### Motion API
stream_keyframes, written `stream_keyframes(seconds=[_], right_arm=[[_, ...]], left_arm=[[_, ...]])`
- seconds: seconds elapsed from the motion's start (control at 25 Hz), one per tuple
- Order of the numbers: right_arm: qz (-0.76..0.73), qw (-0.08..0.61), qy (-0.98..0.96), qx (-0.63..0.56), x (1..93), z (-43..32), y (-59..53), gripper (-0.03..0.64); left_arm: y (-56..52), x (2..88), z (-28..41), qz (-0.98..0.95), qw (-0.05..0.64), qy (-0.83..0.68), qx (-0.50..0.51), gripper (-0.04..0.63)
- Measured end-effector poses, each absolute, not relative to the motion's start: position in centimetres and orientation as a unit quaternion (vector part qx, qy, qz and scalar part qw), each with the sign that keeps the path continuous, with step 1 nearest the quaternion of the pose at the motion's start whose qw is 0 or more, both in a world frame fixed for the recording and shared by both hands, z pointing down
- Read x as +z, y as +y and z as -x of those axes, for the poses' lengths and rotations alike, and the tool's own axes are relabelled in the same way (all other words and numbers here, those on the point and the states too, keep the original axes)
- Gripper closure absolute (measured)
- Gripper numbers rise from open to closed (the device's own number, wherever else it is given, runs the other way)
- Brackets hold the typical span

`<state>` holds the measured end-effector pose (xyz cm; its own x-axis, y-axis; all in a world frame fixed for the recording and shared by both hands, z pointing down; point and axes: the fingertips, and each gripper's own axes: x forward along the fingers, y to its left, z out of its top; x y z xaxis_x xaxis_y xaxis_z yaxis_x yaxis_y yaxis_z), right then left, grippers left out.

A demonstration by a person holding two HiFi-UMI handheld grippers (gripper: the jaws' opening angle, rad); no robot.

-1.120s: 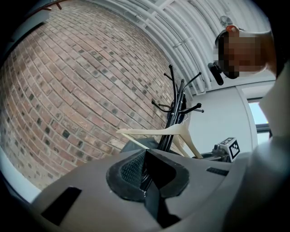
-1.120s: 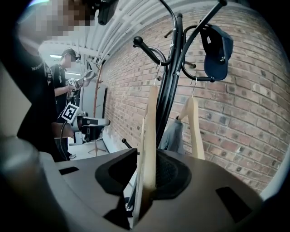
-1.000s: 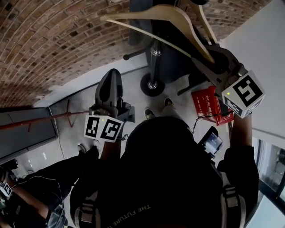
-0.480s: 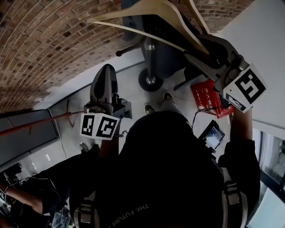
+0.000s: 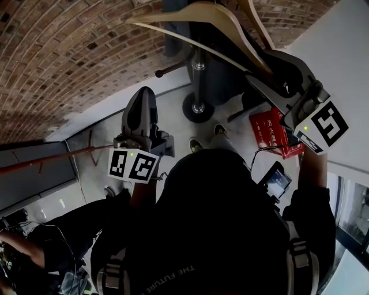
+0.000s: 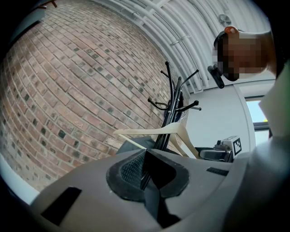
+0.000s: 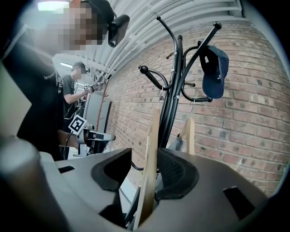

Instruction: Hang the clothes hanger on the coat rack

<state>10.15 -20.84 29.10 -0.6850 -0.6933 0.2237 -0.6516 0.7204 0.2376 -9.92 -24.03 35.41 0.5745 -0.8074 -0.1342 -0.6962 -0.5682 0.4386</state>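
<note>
Hanger (image 7: 152, 136) between opening jaws of right claw (image 7: 146, 159), beside coat rack (image 7: 175, 90); left claw (image 6: 146, 165) closed, empty.

The right tool (image 7: 152, 170) jaws are opening and no longer clamp the hanger (image 5: 222, 14). The hanger now stands loose between them.

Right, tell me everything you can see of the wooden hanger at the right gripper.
The hanger is pale, unpainted-looking wood with two sloping shoulders and a thin straight bar below. It hangs upright and shows edge-on between the jaws of the right gripper, which are opening. One pad stands clear of it and the other lies close beside it. A thin wire hook rises from its top toward a branch of the black coat rack. Whether it rests on that branch is unclear.
</note>
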Motion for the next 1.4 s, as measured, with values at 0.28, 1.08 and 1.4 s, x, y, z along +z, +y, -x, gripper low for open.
stream_keyframes(seconds=[0.28, 1.08, 1.4], right_arm=[[-0.394, 0.128, -0.906, -0.084, 27.5, -11.1, -20.9, 0.443], [-0.527, -0.002, -0.843, -0.108, 24.5, -16.7, -18.2, 0.589], [-0.535, 0.024, -0.841, -0.076, 28.0, -16.2, -17.5, 0.592]], left_arm=[[-24.2, 35.2, 9.7, -0.871, 0.172, -0.431, -0.163, 0.575], [-23.6, 35.5, 9.2, -0.872, 0.176, -0.426, -0.164, 0.575], [-23.3, 36.0, 9.0, -0.873, 0.183, -0.422, -0.161, 0.575]])
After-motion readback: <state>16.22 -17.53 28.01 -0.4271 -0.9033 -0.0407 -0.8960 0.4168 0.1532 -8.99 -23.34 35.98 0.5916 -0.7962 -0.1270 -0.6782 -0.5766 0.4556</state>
